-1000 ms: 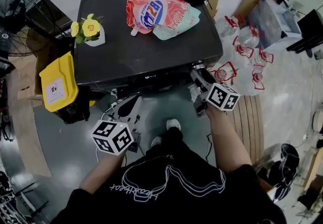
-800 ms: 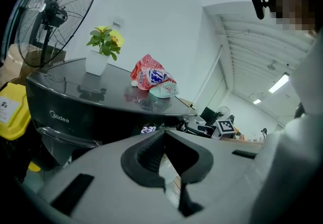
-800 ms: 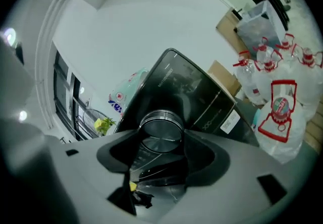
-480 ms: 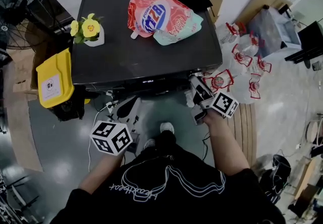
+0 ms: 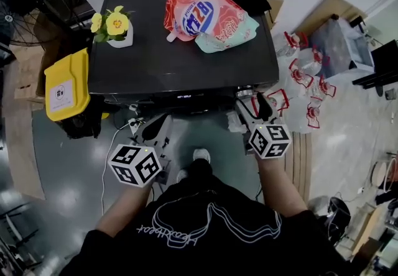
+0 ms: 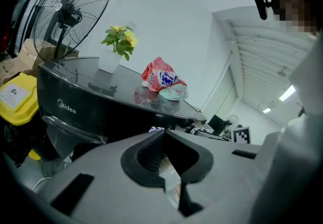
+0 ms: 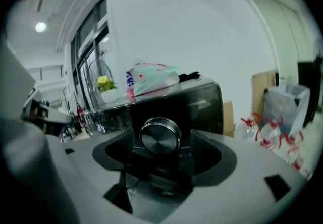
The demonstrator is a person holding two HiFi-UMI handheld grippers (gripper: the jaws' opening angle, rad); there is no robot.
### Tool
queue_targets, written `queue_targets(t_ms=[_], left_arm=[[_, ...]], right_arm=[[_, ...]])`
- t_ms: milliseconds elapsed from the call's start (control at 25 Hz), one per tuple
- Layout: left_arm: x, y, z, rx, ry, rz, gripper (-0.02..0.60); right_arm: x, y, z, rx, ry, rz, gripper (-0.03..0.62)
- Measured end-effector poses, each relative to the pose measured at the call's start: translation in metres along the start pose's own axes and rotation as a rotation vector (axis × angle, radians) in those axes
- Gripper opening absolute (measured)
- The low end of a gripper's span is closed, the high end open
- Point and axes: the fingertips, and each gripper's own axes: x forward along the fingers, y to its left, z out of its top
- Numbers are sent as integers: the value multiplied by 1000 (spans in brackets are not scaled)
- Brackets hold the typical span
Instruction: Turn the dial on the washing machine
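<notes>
Grey floor [image 5: 74, 163] ran under the dark washing machine [image 5: 180, 57], which stood straight ahead of both tongs. The right tongs [image 5: 254, 104] were held low, level with the front panel, their jaws wide to either side of the silver dial [image 7: 160, 135]. They had just been opening. The dial was between them, and neither pad seemed to press on it. To me that looked like a let-go after a twist, with the tool lined up so it could close again. The left tongs [image 6: 165, 133] hung back from the machine, off to the left of the right pair. They were closed on nothing, plainly out of the way. Beyond and above both tools, on the lid, lay a pink detergent pouch [image 5: 208, 13] and a potted yellow flower [image 5: 116, 25]. A yellow container [image 5: 65, 85] sat left of the left tongs.

From above, the lid's overhang hid nearly all the front panel, and only the dial's edge showed ahead of the right jaws. I could make out no pointer or setting marks on the dial, so I could not tell how far round it stood. The lit display [image 5: 185, 96] was too small to read.
</notes>
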Motion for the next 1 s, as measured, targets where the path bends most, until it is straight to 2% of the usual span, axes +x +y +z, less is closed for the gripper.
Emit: queue_targets(t_ms=[120, 200, 520, 680, 800, 1000], left_arm=[[-7, 2, -4, 0, 10, 3, 5], [-15, 5, -7, 8, 22, 8, 5], [-42, 22, -17, 24, 56, 47, 5], [-47, 29, -19, 27, 59, 59, 5], [-49, 29, -19, 35, 61, 61, 5], [-51, 26, -15, 48, 61, 52, 5]], right_arm=[[-2, 8, 5, -285, 13, -69, 362], [-2, 12, 6, -418, 19, -120, 351], [10, 18, -6, -771, 86, -256, 338], [15, 14, -8, -857, 91, -308, 307], [15, 12, -8, -863, 85, -331, 284], [15, 12, -9, -878, 101, -343, 284]])
